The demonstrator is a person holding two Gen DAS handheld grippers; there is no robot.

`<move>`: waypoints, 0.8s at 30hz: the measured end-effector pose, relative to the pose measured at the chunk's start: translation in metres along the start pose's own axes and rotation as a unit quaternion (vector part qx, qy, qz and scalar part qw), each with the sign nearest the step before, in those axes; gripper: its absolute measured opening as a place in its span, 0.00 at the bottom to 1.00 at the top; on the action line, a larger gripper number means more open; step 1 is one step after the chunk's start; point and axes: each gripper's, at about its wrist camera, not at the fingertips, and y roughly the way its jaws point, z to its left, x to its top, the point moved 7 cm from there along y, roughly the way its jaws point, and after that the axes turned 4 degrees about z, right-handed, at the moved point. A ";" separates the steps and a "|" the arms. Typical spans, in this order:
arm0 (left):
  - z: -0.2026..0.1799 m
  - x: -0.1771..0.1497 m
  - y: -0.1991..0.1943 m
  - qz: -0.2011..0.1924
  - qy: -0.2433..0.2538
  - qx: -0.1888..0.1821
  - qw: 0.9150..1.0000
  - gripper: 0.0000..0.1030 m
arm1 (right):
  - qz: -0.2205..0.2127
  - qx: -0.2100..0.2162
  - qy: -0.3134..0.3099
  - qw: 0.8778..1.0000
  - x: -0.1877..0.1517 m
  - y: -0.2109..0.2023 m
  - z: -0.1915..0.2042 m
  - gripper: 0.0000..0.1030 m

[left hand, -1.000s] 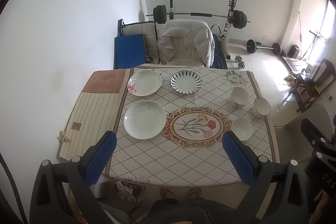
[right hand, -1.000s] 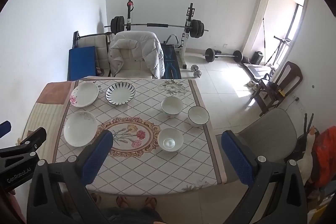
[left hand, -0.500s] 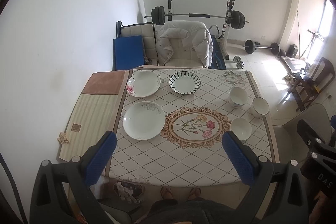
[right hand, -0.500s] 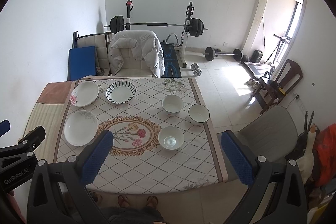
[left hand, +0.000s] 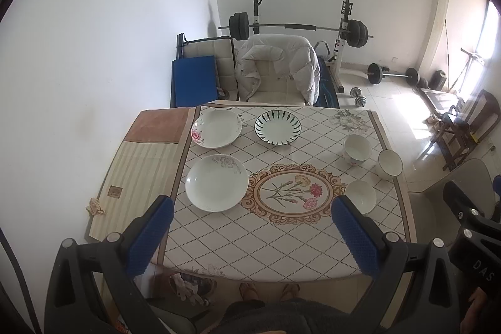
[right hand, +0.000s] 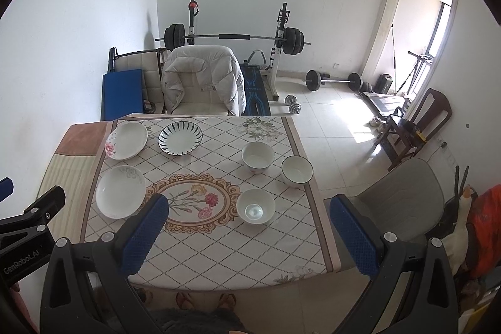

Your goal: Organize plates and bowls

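Three plates lie on the left half of the table: a white plate nearest me, a rose-printed plate behind it, and a plate with dark rim stripes in the far middle. Three white bowls sit on the right: a near bowl, a far bowl and a dark-rimmed bowl by the right edge. My left gripper and my right gripper both hang open high above the near edge, holding nothing.
The table wears a diamond-patterned cloth with a floral medallion. A chair draped with a white jacket stands behind it, a grey chair to its right. A weight bench with barbell fills the back. The person's feet show below.
Both grippers have risen and drawn back slightly, so the table looks a little smaller and farther. Plates and bowls have not moved.
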 end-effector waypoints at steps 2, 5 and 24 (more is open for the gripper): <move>0.001 -0.001 0.000 -0.001 -0.001 0.001 1.000 1.00 | 0.000 0.001 -0.001 1.000 0.000 0.000 0.001 1.00; 0.001 -0.001 0.000 -0.003 -0.003 0.001 1.000 1.00 | -0.002 0.000 -0.002 1.000 0.001 0.000 0.002 1.00; 0.000 0.006 0.003 -0.005 -0.001 0.001 1.000 1.00 | -0.002 0.001 -0.002 1.000 0.002 0.001 -0.001 1.00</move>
